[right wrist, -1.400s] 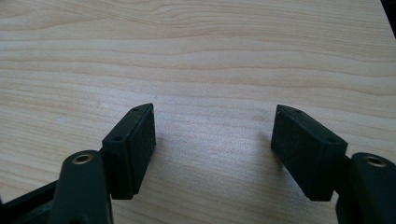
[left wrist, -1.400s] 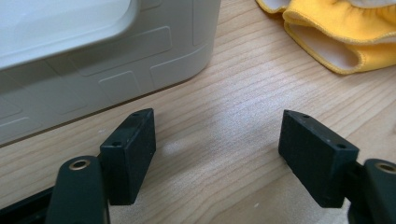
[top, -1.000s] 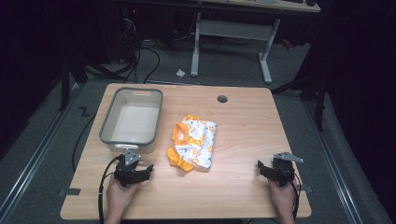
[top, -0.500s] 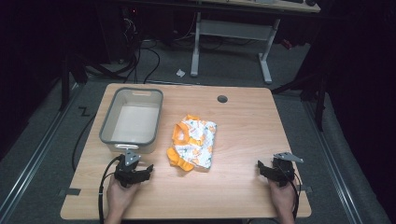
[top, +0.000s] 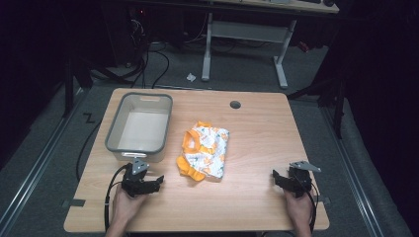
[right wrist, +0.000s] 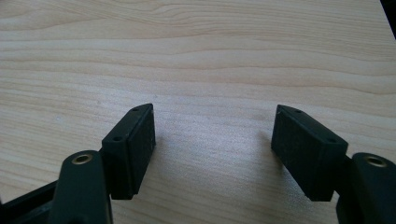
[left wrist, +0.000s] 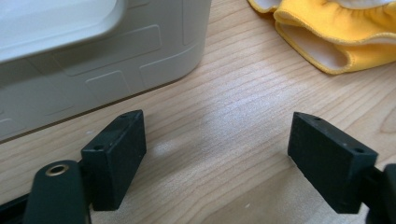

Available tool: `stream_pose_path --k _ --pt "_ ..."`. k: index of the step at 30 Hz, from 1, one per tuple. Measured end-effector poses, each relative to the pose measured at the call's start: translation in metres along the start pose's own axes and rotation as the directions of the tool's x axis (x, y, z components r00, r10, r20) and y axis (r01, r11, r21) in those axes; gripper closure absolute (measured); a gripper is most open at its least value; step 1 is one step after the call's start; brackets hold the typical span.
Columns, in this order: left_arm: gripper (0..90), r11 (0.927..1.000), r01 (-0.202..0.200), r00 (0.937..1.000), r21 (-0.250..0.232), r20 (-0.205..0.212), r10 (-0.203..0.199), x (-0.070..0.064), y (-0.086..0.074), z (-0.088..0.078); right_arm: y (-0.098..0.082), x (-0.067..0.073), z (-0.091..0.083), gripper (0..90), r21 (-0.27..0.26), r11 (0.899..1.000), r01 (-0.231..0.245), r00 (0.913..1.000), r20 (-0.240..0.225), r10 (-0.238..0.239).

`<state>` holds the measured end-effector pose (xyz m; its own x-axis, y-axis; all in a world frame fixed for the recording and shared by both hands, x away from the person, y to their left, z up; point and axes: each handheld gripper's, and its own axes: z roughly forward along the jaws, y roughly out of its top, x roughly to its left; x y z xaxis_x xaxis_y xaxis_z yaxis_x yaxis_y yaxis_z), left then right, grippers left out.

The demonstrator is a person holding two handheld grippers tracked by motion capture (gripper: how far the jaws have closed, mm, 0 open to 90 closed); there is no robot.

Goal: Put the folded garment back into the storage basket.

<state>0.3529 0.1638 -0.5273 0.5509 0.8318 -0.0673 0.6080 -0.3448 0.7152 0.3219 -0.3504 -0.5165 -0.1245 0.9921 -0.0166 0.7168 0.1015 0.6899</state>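
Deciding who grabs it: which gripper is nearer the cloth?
Left. The left gripper sits just off the cloth's near-left corner; the right gripper is farther off, near the table's right edge.

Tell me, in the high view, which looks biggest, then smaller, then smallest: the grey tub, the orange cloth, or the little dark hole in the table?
1. Grey tub
2. Orange cloth
3. Dark hole

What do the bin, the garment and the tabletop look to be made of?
Bin: likely moulded plastic, matte grey, with pressed panel lines on its wall.
Garment: soft cloth, orange trim and a printed white body; it lies crumpled in folds.
Tabletop: light wood grain with a slight sheen, perhaps laminate.
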Motion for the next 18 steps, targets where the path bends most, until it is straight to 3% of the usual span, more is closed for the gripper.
stream_pose_path --k 7,10,18 --pt "24.4 0.9991 0.003 1.0000 0.042 0.004 -0.003 0.000 0.004 -0.005 0.000 0.000 0.000 30.8 -0.003 1.000 0.000 1.0000 -0.002 0.000" --pt "28.5 0.9999 -0.005 1.0000 0.009 -0.002 0.005 0.001 0.007 -0.012 0.000 0.000 0.000 30.7 -0.001 1.000 0.001 1.0000 -0.001 -0.001" --pt "28.7 0.9996 0.004 0.9995 -0.028 0.032 -0.003 -0.005 0.014 -0.022 0.000 0.000 0.000 30.7 -0.004 1.000 0.003 1.0000 -0.002 -0.003"
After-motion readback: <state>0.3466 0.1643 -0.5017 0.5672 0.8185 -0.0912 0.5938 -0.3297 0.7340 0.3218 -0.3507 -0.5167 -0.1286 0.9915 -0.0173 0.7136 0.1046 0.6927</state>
